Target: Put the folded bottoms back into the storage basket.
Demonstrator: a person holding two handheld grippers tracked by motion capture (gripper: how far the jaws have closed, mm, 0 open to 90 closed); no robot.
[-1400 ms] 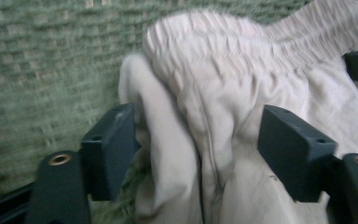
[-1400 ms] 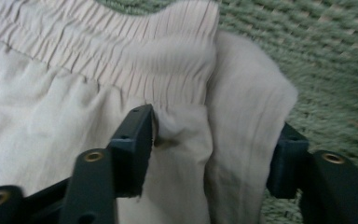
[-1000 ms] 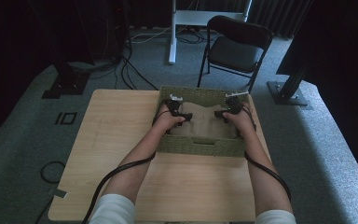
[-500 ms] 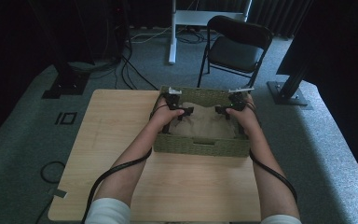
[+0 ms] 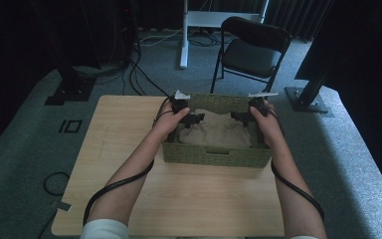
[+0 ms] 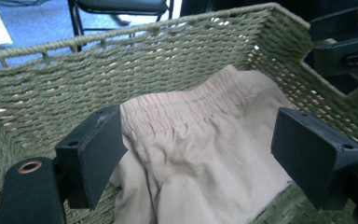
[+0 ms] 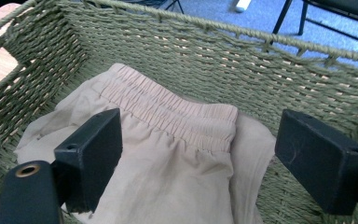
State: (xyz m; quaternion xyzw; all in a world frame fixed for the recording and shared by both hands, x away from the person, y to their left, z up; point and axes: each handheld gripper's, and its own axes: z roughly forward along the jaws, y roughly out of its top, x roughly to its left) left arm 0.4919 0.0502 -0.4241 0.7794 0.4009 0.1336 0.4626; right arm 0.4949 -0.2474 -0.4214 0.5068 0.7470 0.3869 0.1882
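Grey carpet covers the floor of a dim room, and on it stands one light wooden table with the person seated at its near edge. Beyond the table stands one black folding chair, beside a white stand leg, with two dark frame feet on either side and black cables lying across the carpet. One green woven basket sits on the far half of the table, its near wall facing the person. Inside it lies one beige garment with a gathered elastic waistband, crumpled on the basket floor and reaching toward the far wall. Two bare forearms come in from the bottom, each hand carrying one tool with a black cable trailing back along the arm. The left gripper hangs over the left end of the basket, just inside its rim, and the right gripper hangs over the right end, the two pointing toward each other across the garment. In the left gripper view the jaws stand wide apart above the cloth, with the waistband between them and nothing clasped. In the right gripper view the jaws are likewise spread wide over the garment, released, with the pads pressing on nothing.
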